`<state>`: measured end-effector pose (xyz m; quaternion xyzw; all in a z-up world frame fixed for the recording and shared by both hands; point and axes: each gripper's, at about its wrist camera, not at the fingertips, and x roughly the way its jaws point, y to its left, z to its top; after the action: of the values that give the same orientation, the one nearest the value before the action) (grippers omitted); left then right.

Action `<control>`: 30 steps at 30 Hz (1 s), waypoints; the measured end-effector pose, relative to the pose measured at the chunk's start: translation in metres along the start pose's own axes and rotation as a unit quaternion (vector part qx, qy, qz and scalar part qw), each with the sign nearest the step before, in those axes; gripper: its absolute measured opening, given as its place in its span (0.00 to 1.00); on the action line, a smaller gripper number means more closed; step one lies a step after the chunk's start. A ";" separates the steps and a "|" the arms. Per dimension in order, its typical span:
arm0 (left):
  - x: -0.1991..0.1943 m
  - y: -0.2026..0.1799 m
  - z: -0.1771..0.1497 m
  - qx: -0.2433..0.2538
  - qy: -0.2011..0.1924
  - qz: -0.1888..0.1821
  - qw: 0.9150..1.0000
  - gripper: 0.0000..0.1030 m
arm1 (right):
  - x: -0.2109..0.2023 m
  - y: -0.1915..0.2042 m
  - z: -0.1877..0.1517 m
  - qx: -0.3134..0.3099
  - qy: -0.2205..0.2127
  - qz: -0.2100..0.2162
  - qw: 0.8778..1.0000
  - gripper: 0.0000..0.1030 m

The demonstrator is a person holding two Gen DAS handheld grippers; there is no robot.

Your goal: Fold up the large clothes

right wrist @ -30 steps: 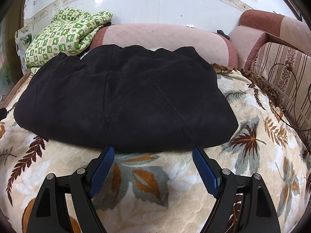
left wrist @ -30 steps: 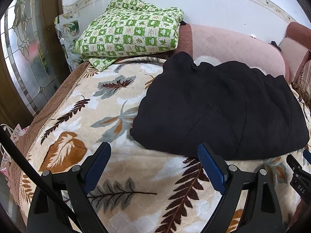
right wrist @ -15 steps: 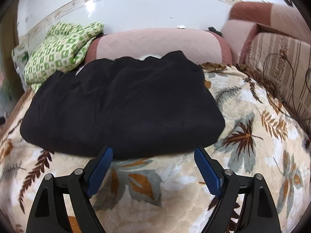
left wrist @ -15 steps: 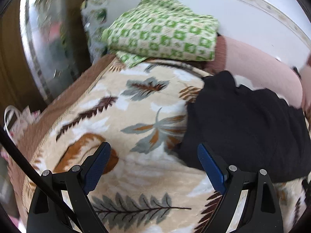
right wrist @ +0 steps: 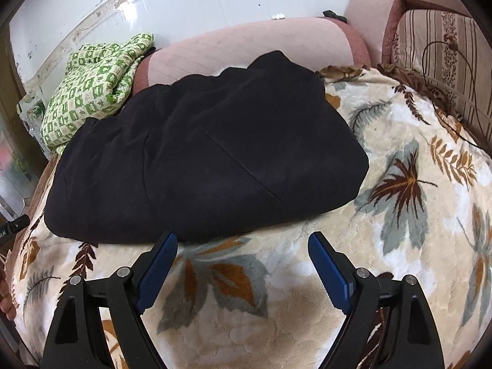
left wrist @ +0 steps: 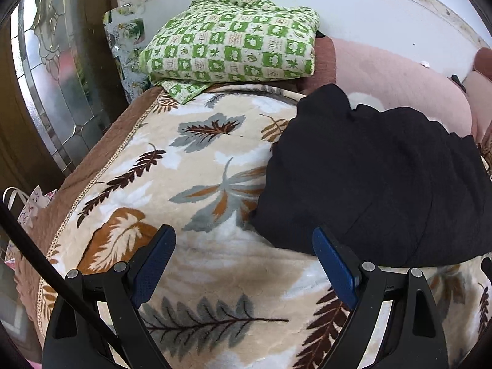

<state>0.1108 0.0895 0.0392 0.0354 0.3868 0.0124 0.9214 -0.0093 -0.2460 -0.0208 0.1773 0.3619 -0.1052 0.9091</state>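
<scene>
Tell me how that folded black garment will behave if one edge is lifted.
The black garment probably droops: its edges sag softly onto the blanket. The stacked layers may slide apart. It looks thick, so likely fairly heavy.

Ahead of the right gripper (right wrist: 243, 243), the black garment (right wrist: 209, 160) is matt, soft cloth on a plush, fuzzy leaf-print blanket (right wrist: 399, 215). Beyond it, the wall (right wrist: 184, 3) is glossy tile; the gripper's frame looks like matt black plastic.

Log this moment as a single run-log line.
left gripper: open, empty | right gripper: open, empty | black garment: folded on leaf blanket, ungripped | green quilt: behind, apart
</scene>
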 end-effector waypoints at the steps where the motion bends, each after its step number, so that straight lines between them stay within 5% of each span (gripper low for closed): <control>1: 0.000 0.002 0.000 -0.006 0.001 -0.011 1.000 0.87 | 0.000 -0.002 0.001 0.007 0.002 0.004 1.000 0.87; 8: 0.015 0.014 0.009 -0.060 0.032 -0.098 0.993 0.87 | 0.001 -0.027 0.006 0.082 0.016 0.037 0.996 0.88; 16: 0.040 0.009 0.021 -0.026 0.027 -0.104 0.994 0.87 | 0.010 -0.051 0.006 0.142 0.038 0.051 0.988 0.89; 21: 0.066 0.010 0.026 -0.025 0.045 -0.155 0.987 0.87 | 0.020 -0.064 0.010 0.160 0.041 0.066 0.984 0.92; 24: 0.085 0.020 0.029 -0.061 0.066 -0.209 0.974 0.87 | 0.032 -0.074 0.011 0.185 0.050 0.072 0.979 0.93; 30: 0.121 0.044 0.029 -0.147 0.105 -0.304 0.935 0.90 | 0.068 -0.083 0.018 0.221 0.064 0.182 0.956 1.00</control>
<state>0.2163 0.1377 -0.0232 -0.2216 0.4679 -0.2077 0.8299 0.0241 -0.3339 -0.0765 0.4433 0.3486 -0.0041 0.8258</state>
